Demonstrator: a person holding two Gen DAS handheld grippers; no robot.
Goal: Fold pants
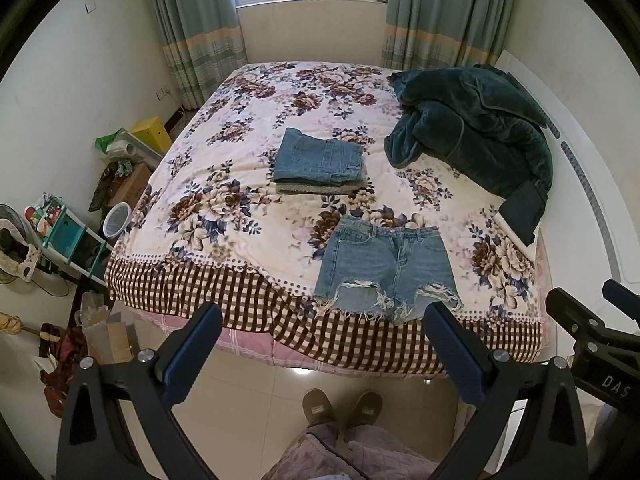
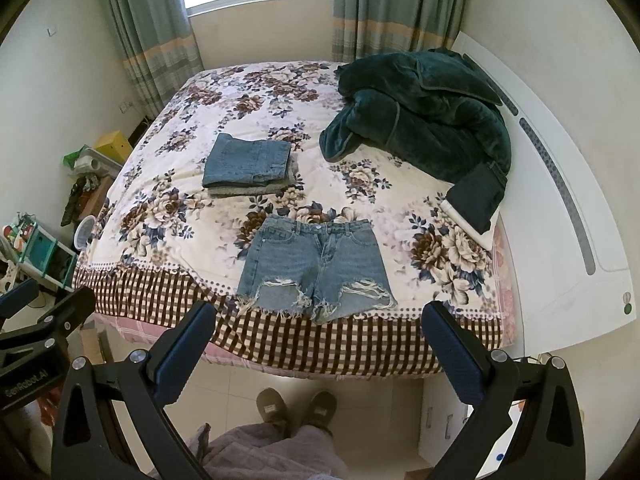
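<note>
With both tongs spread and holding nothing, I judge the fold not yet begun: left gripper point(image 1: 322, 350) and right gripper point(image 2: 320, 348) hover over the floor, short of the bed's near edge point(image 1: 360, 336). Denim shorts point(image 1: 386, 266) lie flat just inside that edge, waistband toward the window, frayed hems toward me, long axis across the hips. Next: reach in, pinch one side, carry it over.

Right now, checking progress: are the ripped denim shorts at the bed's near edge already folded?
No. The ripped denim shorts lie spread flat, waistband and both frayed legs showing, in front of the folded stack.
</note>
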